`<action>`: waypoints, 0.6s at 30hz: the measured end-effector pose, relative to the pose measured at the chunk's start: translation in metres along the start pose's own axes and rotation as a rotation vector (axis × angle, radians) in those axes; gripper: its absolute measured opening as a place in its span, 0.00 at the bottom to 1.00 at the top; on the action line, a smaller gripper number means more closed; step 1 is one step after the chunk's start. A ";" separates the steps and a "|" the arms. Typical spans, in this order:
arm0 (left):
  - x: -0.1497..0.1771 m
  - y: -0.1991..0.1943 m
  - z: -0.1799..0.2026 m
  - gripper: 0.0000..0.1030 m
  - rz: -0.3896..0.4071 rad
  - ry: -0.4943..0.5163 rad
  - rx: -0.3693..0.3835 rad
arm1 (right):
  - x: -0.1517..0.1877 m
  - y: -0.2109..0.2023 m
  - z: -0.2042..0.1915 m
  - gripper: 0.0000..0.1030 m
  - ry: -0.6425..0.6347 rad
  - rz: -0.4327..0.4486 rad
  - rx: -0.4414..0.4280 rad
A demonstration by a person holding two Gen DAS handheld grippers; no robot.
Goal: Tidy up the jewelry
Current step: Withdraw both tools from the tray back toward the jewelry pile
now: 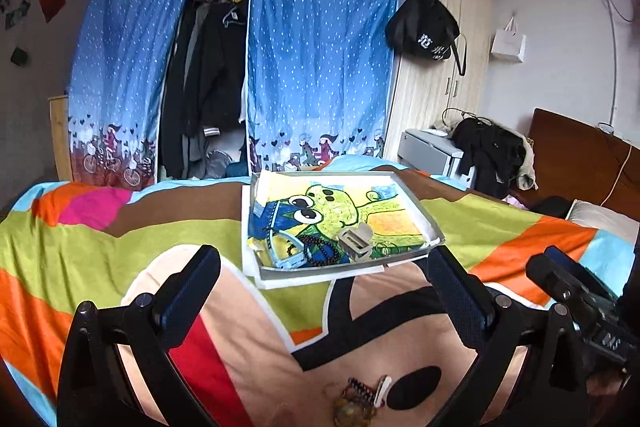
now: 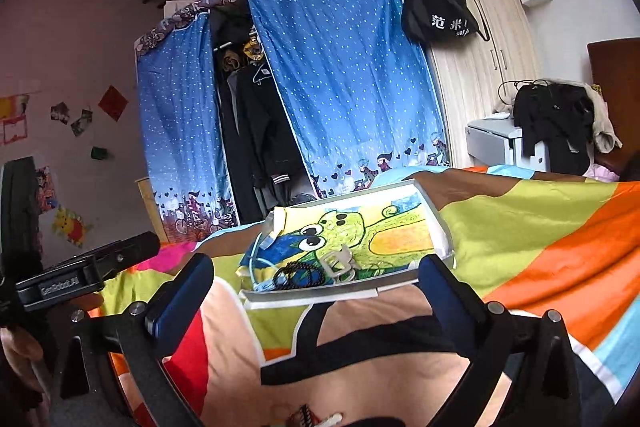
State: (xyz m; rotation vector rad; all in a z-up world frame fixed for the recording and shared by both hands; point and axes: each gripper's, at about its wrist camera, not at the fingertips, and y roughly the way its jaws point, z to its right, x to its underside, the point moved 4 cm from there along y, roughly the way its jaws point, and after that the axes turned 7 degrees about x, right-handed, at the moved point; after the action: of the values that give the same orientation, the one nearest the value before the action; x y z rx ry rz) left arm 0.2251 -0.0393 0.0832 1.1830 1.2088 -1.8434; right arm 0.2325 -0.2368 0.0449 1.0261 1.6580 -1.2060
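A shallow grey tray (image 1: 420, 211) lined with a green cartoon drawing lies on the bed. In its near corner are a light blue band (image 1: 286, 255), a black bead string (image 1: 320, 251) and a beige hair claw (image 1: 356, 241). My left gripper (image 1: 322, 253) hangs open just short of the tray, with nothing between its fingers. My right gripper (image 2: 316, 263) is also open and empty, facing the same tray (image 2: 320, 293) with the claw (image 2: 340, 263) and beads (image 2: 300, 277). A small pile of hair ties and clips (image 1: 360, 399) lies on the cover under the grippers.
The bed carries a bright patchwork cover (image 1: 100, 239). Behind it stand a blue curtained wardrobe (image 1: 320, 47) and a wooden cupboard (image 1: 440, 87) with a black bag hanging on it. A headboard (image 1: 572, 155) and piled clothes are at right.
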 end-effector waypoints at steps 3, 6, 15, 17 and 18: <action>0.013 -0.019 0.002 0.98 0.009 0.016 -0.005 | 0.006 -0.012 -0.003 1.00 -0.014 0.005 0.014; 0.028 -0.031 0.003 0.98 -0.002 0.026 -0.013 | 0.014 -0.021 -0.007 1.00 -0.022 -0.005 0.016; 0.076 -0.039 -0.009 0.98 -0.133 -0.006 -0.003 | 0.058 -0.031 -0.005 1.00 0.038 -0.189 0.026; 0.087 -0.036 -0.014 0.98 -0.186 -0.037 0.006 | 0.071 -0.032 0.000 1.00 0.077 -0.248 0.035; 0.092 -0.036 -0.016 0.98 -0.207 -0.050 0.006 | 0.074 -0.032 0.002 1.00 0.090 -0.265 0.040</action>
State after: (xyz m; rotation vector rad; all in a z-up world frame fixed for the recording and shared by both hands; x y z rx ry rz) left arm 0.1635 -0.0136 0.0089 1.0410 1.3401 -2.0162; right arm 0.1787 -0.2352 -0.0154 0.9168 1.8916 -1.3860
